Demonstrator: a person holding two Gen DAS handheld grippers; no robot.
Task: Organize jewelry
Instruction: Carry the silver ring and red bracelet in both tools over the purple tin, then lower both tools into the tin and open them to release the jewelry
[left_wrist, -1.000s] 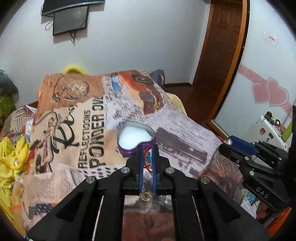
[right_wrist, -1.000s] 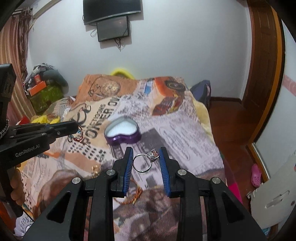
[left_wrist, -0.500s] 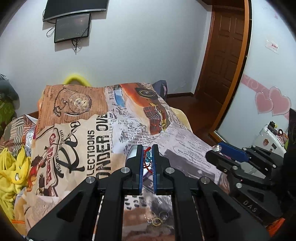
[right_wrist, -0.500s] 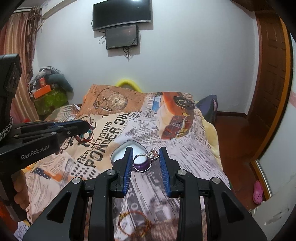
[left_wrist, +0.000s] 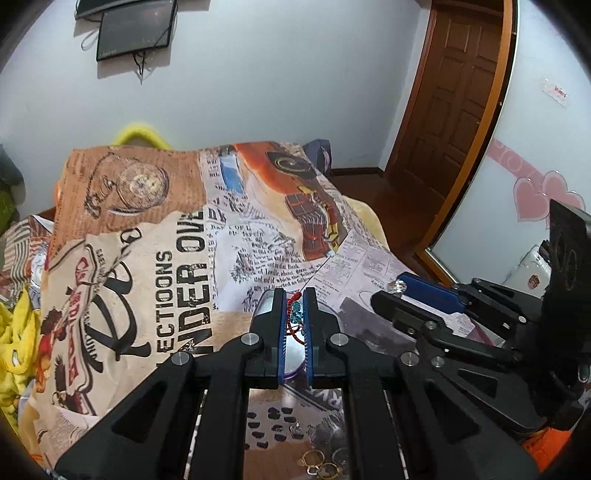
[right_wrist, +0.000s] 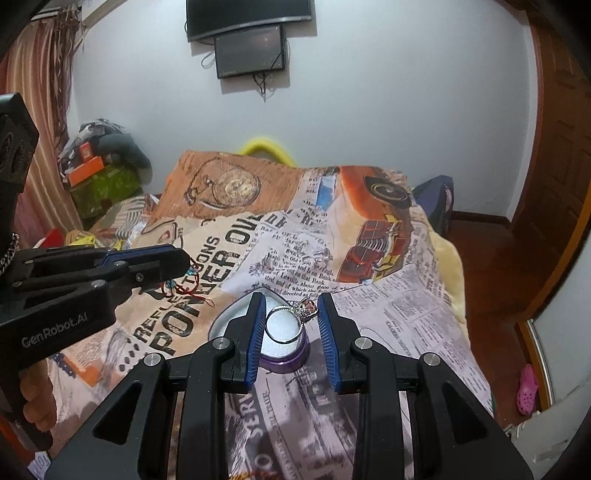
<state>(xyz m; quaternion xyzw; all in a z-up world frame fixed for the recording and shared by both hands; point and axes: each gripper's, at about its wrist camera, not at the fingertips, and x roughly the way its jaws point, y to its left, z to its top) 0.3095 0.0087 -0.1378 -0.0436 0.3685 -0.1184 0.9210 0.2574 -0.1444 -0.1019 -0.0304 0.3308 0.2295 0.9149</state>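
Right wrist view: right gripper (right_wrist: 291, 320) pinches a silver ring (right_wrist: 285, 324), its pink-stone setting against the right pad and the band against the left. The heart-shaped purple box (right_wrist: 283, 355), open with a white lining, sits on the bedspread (right_wrist: 384, 306) directly beyond and below the fingertips. Left gripper (left_wrist: 295, 325) is nearly closed on a red cord bracelet (left_wrist: 294, 322) with teal beads, the box partly hidden behind its fingers. Loose gold rings (left_wrist: 318, 466) lie on the bedspread under that gripper's body.

Step in hand, my read: drop both pieces into the box. Suggest one gripper at a time, since the two crowd the same opening. Lower the ring until it hangs just above the lining, then open slowly; the hold is two-point and may roll. The cord loop may snag the pad ridges, so open wide.
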